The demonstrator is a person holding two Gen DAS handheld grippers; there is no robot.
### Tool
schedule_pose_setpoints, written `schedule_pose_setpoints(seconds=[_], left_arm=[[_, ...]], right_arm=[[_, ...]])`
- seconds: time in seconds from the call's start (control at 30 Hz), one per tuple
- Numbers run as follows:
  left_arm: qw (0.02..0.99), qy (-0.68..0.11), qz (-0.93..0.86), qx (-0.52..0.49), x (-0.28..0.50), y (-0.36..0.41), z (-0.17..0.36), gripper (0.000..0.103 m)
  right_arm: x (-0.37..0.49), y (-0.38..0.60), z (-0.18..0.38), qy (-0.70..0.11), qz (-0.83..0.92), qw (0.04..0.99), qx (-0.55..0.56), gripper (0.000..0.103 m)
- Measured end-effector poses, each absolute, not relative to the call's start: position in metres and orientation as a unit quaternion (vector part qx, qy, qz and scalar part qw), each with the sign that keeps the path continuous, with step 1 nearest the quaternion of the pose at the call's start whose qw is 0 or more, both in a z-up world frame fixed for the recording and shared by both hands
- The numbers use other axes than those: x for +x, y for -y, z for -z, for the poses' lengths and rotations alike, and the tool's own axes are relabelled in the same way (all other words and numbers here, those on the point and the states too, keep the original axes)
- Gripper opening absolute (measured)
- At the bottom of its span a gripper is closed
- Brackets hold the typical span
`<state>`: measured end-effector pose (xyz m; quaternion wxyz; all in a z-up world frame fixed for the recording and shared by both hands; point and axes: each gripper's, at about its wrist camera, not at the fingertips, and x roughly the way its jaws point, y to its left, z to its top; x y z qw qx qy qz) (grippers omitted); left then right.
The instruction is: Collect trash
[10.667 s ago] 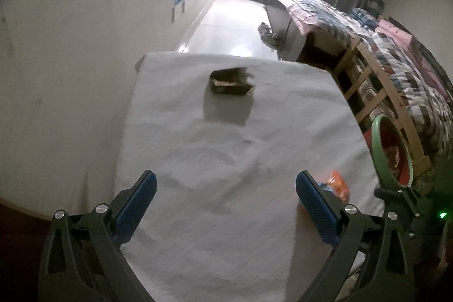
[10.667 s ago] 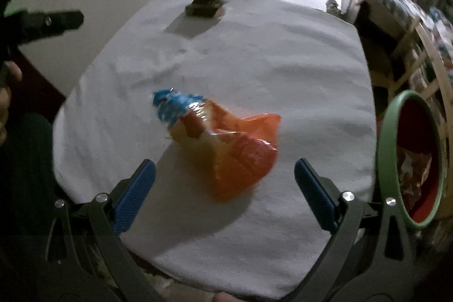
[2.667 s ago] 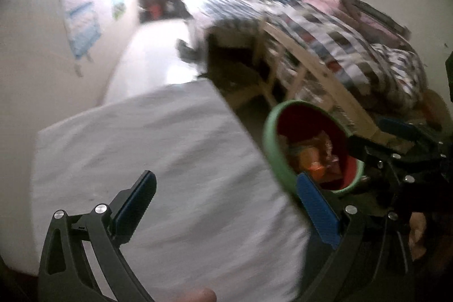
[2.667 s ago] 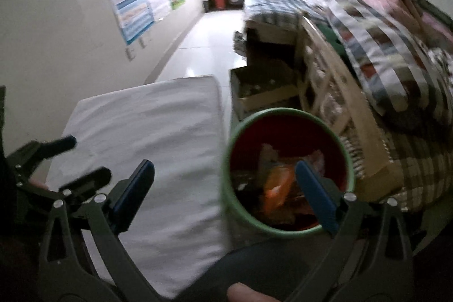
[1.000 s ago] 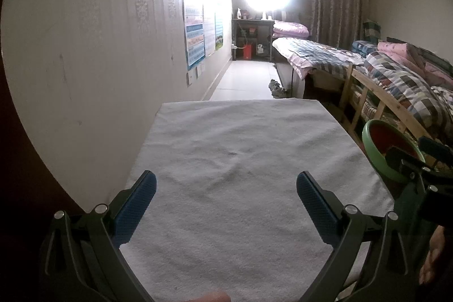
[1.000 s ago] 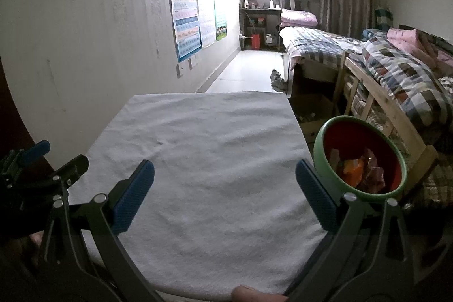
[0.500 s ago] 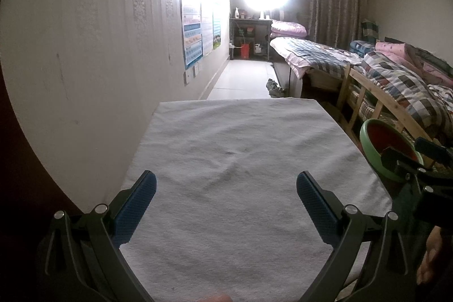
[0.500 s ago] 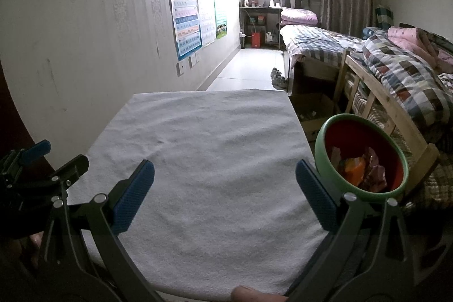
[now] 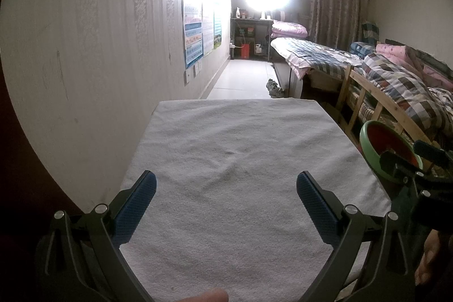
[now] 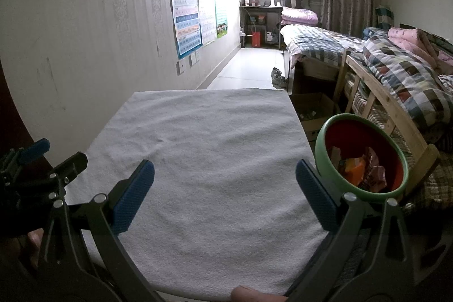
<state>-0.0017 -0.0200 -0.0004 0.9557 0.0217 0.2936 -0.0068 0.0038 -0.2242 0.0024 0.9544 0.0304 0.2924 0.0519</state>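
Jaws apart, both grippers [image 9: 226,203] [image 10: 225,193] empty.

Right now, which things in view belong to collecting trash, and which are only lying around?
For the job:
- green bin
- wrappers inside it
- left gripper, open
- right gripper, open

Only around:
- white towel
- shoes
- cardboard box
- wall posters

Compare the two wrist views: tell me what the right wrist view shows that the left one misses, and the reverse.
Only the right wrist view shows the wrappers inside the green-rimmed bin, and the cardboard box beyond it. Only the left wrist view shows the right tool in front of the bin, hiding the bin's contents. Both show the white towel with no trash on it, the beds, and open tools.
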Motion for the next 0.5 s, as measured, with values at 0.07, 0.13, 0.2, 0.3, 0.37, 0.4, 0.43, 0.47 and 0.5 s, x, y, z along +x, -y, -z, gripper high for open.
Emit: schedule_pose_setpoints(seconds=[0.07, 0.13, 0.2, 0.3, 0.37, 0.4, 0.43, 0.47, 0.5], left_arm=[[0.956, -0.292, 0.007, 0.022, -0.001, 0.020, 0.001, 0.095], [0.959, -0.281, 0.009, 0.019, -0.005, 0.019, -0.001, 0.095], [0.962, -0.273, 0.004, 0.026, -0.008, 0.022, -0.003, 0.095], [0.959, -0.280, 0.015, 0.031, -0.006, 0.027, -0.002, 0.095], [0.959, -0.283, 0.014, 0.033, -0.004, 0.028, -0.002, 0.095], [0.959, -0.283, 0.013, 0.032, -0.004, 0.028, -0.003, 0.095], [0.959, -0.283, 0.012, 0.032, -0.004, 0.029, -0.003, 0.095], [0.959, -0.283, 0.012, 0.032, -0.004, 0.029, -0.003, 0.095], [0.959, -0.283, 0.011, 0.031, -0.004, 0.029, -0.003, 0.095]], right_arm=[[0.004, 0.224, -0.002, -0.292, -0.052, 0.954, 0.030, 0.098], [0.004, 0.224, -0.002, -0.292, -0.052, 0.955, 0.030, 0.098], [0.004, 0.224, -0.003, -0.292, -0.052, 0.955, 0.030, 0.098], [0.004, 0.224, -0.002, -0.292, -0.053, 0.955, 0.028, 0.098], [0.004, 0.224, -0.001, -0.291, -0.053, 0.955, 0.027, 0.098], [0.004, 0.224, -0.001, -0.291, -0.053, 0.955, 0.028, 0.098], [0.004, 0.224, -0.001, -0.292, -0.052, 0.955, 0.028, 0.098], [0.004, 0.224, -0.001, -0.292, -0.052, 0.955, 0.028, 0.098], [0.004, 0.224, -0.001, -0.292, -0.052, 0.955, 0.028, 0.098]])
